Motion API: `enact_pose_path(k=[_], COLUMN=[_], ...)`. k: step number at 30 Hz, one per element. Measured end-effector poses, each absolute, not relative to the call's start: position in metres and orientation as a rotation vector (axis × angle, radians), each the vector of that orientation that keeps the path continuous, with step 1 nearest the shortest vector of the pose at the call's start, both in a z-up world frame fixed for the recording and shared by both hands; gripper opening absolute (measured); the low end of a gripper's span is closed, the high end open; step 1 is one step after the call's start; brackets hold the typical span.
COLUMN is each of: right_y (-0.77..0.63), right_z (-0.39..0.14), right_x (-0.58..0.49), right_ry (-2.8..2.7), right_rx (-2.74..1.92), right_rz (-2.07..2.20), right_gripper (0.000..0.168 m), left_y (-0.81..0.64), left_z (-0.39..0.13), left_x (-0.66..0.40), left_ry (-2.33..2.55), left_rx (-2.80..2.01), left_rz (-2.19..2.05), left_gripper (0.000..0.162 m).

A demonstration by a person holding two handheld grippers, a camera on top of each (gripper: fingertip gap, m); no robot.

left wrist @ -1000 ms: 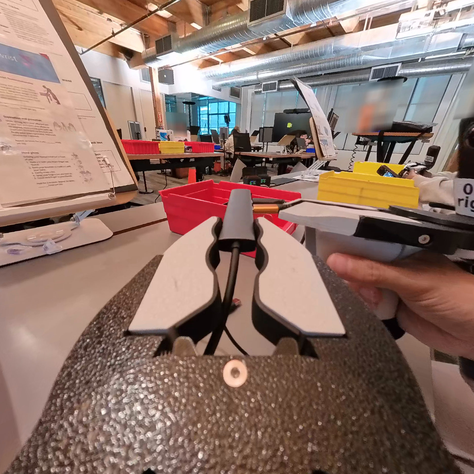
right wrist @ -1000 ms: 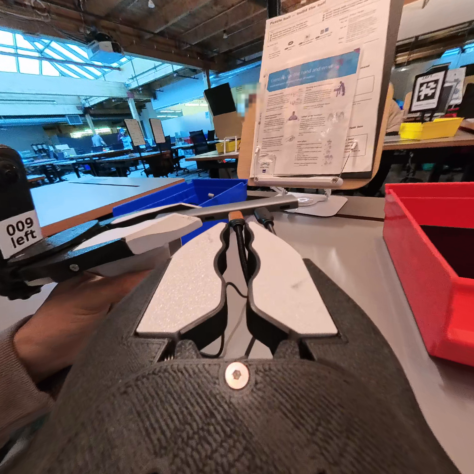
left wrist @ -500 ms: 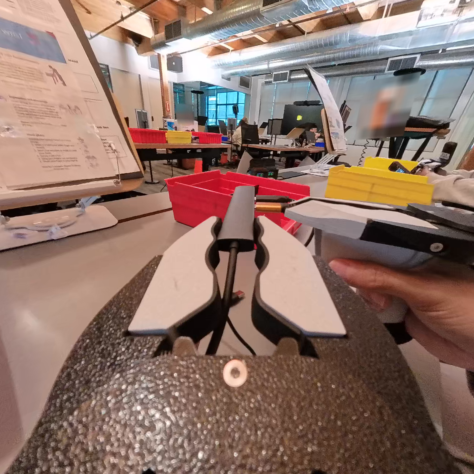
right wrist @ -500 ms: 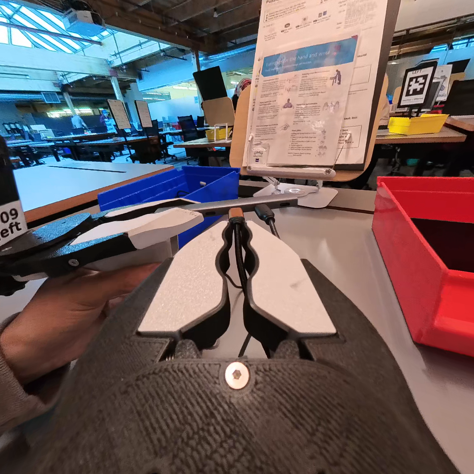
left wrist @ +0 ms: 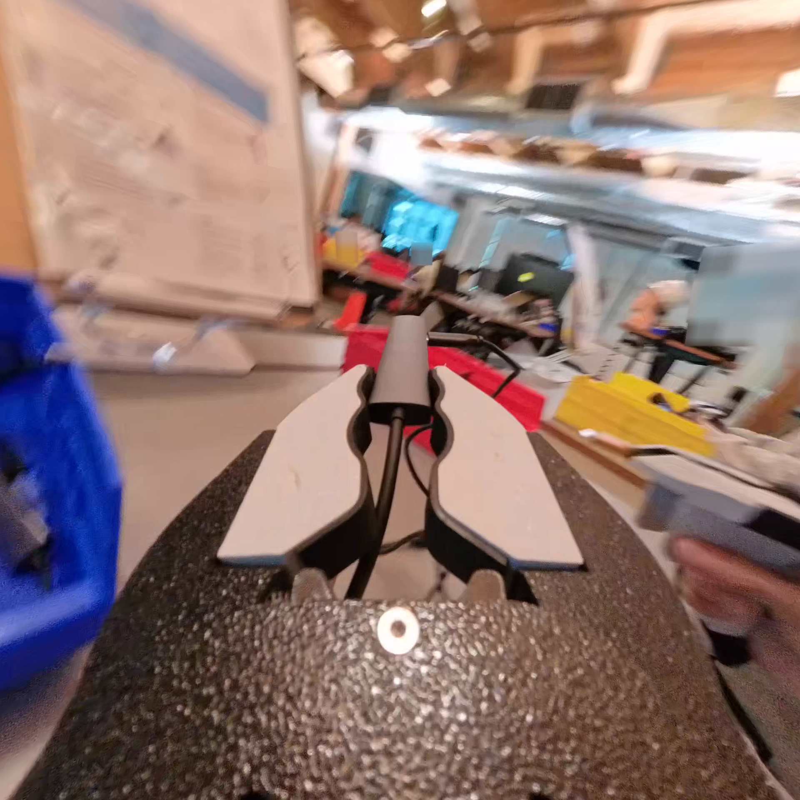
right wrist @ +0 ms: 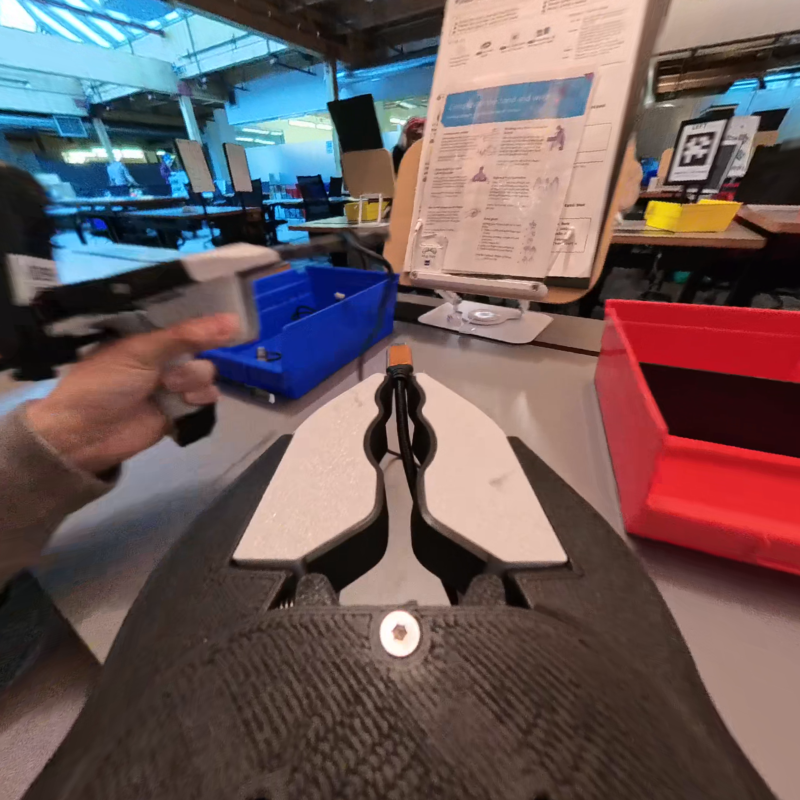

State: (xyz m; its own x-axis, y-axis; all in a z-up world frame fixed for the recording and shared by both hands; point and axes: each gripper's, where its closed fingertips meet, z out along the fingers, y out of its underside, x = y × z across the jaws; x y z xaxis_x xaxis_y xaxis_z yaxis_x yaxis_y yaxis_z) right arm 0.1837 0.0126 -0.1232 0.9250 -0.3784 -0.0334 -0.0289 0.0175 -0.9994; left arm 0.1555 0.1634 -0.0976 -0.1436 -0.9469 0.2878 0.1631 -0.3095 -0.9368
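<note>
Firmly between left fingers (left wrist: 320,454): grey hub (left wrist: 401,368)

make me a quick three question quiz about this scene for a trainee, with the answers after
1. True or false: the right gripper is shut on a cable with an orange plug.
2. What does the left gripper hold: A a grey hub, B a yellow bin, C a sheet of paper?
3. Fill in: in the right wrist view, the bin right of the gripper is ____ and the one to its left is ____.

Key: 1 true. 2 A. 3 red, blue.
</note>
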Motion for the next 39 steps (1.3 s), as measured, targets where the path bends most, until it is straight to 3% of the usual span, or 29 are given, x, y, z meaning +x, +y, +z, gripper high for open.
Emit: enact_pose_path(k=[1, 4, 13, 20, 24, 29, 33, 37, 39], right_y=[0.007, -0.003, -0.045, -0.038, -0.015, 0.007, -0.002, -0.035, -0.038], right_z=[-0.118, -0.082, 0.025, 0.052, -0.009, -0.096, -0.161, -0.190, -0.185], right_x=[0.192, 0.205, 0.305, 0.408, 0.446, 0.441, 0.439, 0.464, 0.463], right_ry=[0.336, 0.318, 0.194, 0.232, 0.278, 0.236, 0.038, -0.077, -0.145], right_rx=[-1.517, -1.446, -1.285, -1.049, -1.155, -1.390, -1.867, -2.223, -2.255], right_rz=[-0.288, -0.174, -0.346, -0.498, -0.626, -0.459, -0.471, -0.758, -0.779], right_gripper=[0.007, 0.007, 0.007, 0.007, 0.007, 0.008, 0.008, 0.034, 0.035], left_y=[0.144, 0.107, 0.149, 0.133, 0.125, 0.122, 0.126, 0.130, 0.132], left_z=[-0.079, -0.062, -0.093, -0.101, -0.107, -0.113, -0.118, -0.120, -0.122], left_x=[0.149, 0.147, 0.155, 0.161, 0.165, 0.168, 0.169, 0.170, 0.171], left_ry=[1.038, 1.103, 1.113, 1.208, 1.240, 1.273, 1.272, 1.256, 1.261], left_rx=[-1.113, -1.000, -1.101, -1.031, -1.013, -1.001, -1.019, -1.042, -1.050], left_rz=[-1.557, -1.484, -1.423, -1.382, -1.399, -1.400, -1.408, -1.434, -1.428], left_gripper=[0.024, 0.023, 0.023, 0.023, 0.023, 0.023, 0.023, 0.023, 0.023])
